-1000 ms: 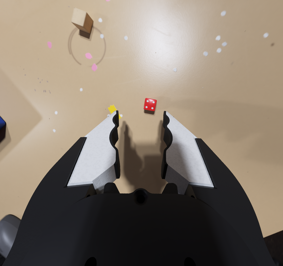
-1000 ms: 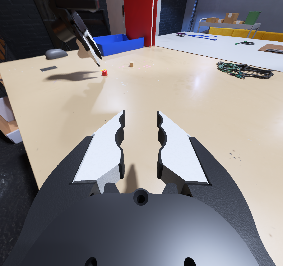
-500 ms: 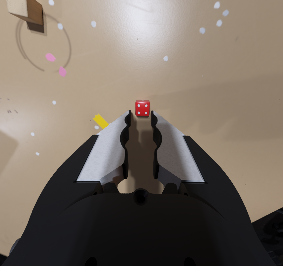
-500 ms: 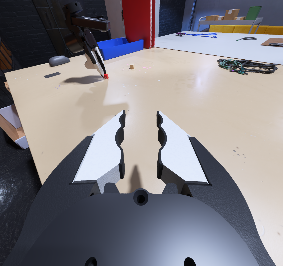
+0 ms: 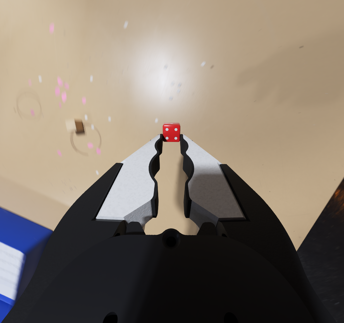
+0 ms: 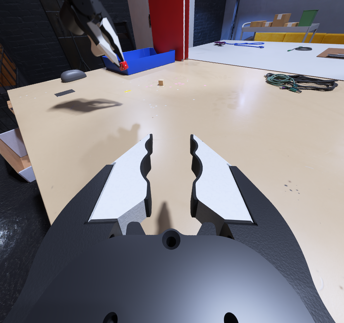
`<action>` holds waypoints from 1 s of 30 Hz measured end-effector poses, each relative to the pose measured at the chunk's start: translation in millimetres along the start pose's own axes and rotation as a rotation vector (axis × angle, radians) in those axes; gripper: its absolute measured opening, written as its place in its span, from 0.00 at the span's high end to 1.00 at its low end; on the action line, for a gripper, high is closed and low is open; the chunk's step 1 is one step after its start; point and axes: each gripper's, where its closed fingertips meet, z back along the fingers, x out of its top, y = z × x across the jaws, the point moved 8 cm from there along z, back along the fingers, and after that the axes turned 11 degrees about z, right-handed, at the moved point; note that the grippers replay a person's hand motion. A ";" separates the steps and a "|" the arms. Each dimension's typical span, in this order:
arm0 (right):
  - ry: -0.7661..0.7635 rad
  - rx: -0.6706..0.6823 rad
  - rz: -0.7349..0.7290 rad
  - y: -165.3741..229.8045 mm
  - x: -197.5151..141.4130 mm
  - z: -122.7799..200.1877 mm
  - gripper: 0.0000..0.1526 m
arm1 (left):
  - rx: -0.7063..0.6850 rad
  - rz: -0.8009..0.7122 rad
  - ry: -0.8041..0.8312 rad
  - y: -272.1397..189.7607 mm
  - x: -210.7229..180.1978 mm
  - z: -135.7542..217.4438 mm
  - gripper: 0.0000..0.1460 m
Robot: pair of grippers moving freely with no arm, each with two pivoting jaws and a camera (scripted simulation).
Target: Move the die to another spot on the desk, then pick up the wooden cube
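Between the tips of the left claw (image 5: 171,137) sits the red die (image 5: 171,132), pinched from both sides with its four-pip face toward the camera; the claw is closed on it and nothing else. From the right wrist view, the left claw (image 6: 122,65) hangs high above the table (image 6: 260,137), tilted downward, with the die (image 6: 123,66) at its tips and clear of the surface. Its shadow (image 6: 85,105) lies on the table below and nearer the right claw. Ahead and to the left of the left claw, the cube (image 5: 75,126) rests on the table (image 5: 242,109), blurred, at the edge of a faint ring mark (image 5: 86,140). Pink and white flecks are scattered around it. A blue bin (image 5: 16,254) shows at the lower left beside the left claw's body. The right claw (image 6: 171,137) is open and holds nothing, its fingers well apart above bare table. Far ahead of it and slightly left, the cube (image 6: 161,82) stands alone, well apart from both claws. Beyond the cube is the bin (image 6: 149,60), with a red panel (image 6: 167,25) upright behind it. A grey mouse (image 6: 73,75) and a dark strip (image 6: 64,92) lie far ahead to the left. A coil of cable (image 6: 299,83) lies far ahead to the right.
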 end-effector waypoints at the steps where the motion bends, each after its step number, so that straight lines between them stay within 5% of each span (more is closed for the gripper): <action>1: -0.001 -0.001 0.001 0.2 0.3 0.0 0.74 | -0.019 -0.065 -0.002 -6.9 16.9 1.9 0.88; 7: 0.015 -0.006 0.027 2.2 0.7 -0.8 0.74 | -0.101 -0.360 0.063 -44.3 117.3 -59.6 0.88; 12: 0.029 -0.024 0.040 0.8 -1.3 1.5 0.74 | -0.094 -0.438 0.227 -52.0 161.0 -133.9 0.88; 21: 0.037 -0.037 0.038 -0.2 -3.2 7.0 0.74 | -0.140 -0.400 0.295 -53.3 174.0 -188.2 0.88; 27: 0.036 -0.035 0.023 -3.3 -4.7 7.3 0.74 | -0.141 -0.398 0.299 -57.7 176.8 -192.1 0.87; 30: 0.037 -0.031 0.015 -4.8 -5.2 7.1 0.74 | -0.135 -0.364 0.289 -57.3 175.9 -186.7 0.66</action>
